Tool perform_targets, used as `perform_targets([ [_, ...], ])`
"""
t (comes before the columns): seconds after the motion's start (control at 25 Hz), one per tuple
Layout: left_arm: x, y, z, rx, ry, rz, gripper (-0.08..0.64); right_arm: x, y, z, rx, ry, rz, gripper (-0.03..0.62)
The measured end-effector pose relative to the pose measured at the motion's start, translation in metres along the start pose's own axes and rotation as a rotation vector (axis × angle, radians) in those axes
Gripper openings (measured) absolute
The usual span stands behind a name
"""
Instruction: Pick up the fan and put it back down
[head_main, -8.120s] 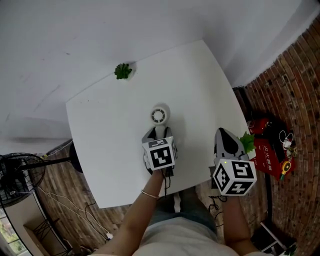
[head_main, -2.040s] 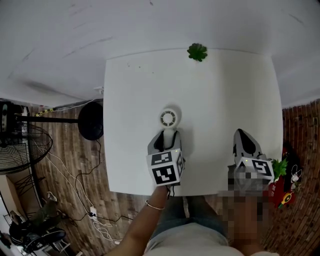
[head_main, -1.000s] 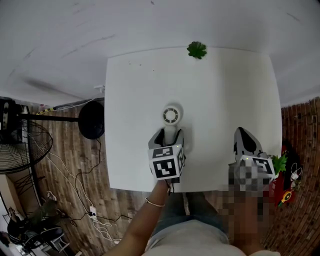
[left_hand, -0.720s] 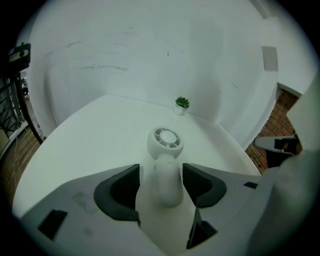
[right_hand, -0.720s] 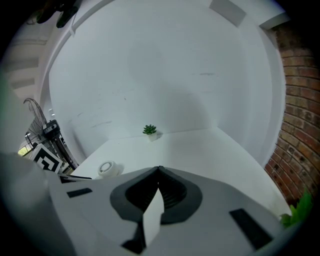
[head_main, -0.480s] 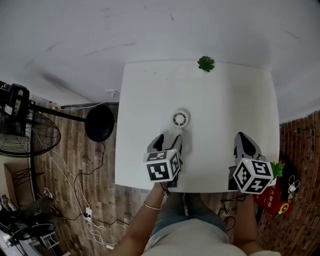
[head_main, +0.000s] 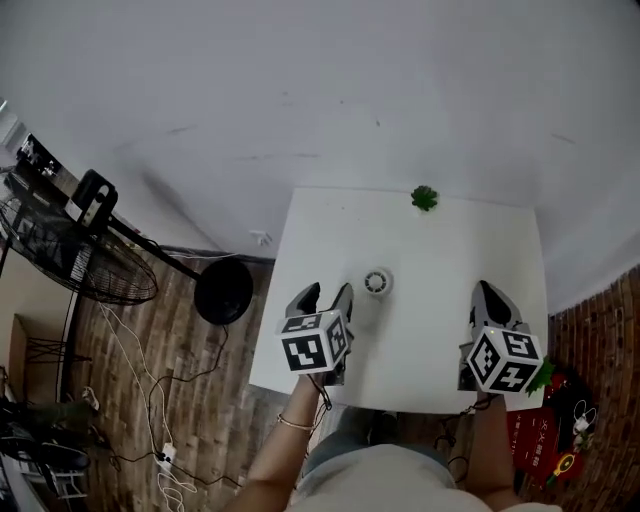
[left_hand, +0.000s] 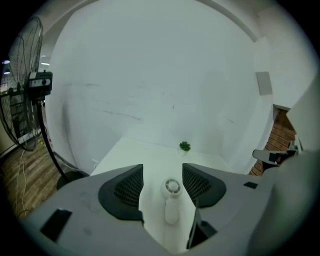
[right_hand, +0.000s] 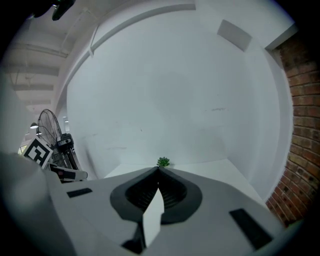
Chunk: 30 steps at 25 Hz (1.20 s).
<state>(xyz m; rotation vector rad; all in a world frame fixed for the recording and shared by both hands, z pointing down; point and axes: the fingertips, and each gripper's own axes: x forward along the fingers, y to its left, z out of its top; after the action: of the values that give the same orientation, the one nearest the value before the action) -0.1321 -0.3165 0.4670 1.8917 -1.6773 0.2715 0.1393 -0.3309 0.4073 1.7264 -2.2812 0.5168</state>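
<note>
As left gripper (head_main: 326, 292) backs off, fan (head_main: 377, 282) released

1. The fan (head_main: 376, 283) is small and white, with a round head, a ringed grille and a short stubby handle.
2. It lies flat, grille up, on the white table (head_main: 450, 260), near the middle.
3. In the head view its handle points to about 7 o'clock.

No writing, label or number is legible anywhere.
</note>
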Motion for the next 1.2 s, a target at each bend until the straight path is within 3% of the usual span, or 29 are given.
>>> perform_targets([
  [0.08, -0.014, 0.000, 0.029, 0.032, -0.067, 0.009, 0.236, -0.005, 0.002, 0.018, -0.008, -0.042, 0.005, 0.002],
  [0.32, -0.063, 0.002, 0.106, 0.105, -0.284, 0.077, 0.046, -0.017, 0.007, 0.066, -0.028, -0.155, 0.019, 0.002],
  [0.64, -0.099, 0.005, 0.163, 0.172, -0.461, 0.136, 0.012, -0.037, 0.008, 0.124, -0.084, -0.303, 0.003, 0.002],
  [1.2, -0.081, 0.003, 0.159, 0.174, -0.431, 0.122, 0.011, -0.046, -0.018, 0.119, -0.089, -0.315, -0.085, 0.000],
])
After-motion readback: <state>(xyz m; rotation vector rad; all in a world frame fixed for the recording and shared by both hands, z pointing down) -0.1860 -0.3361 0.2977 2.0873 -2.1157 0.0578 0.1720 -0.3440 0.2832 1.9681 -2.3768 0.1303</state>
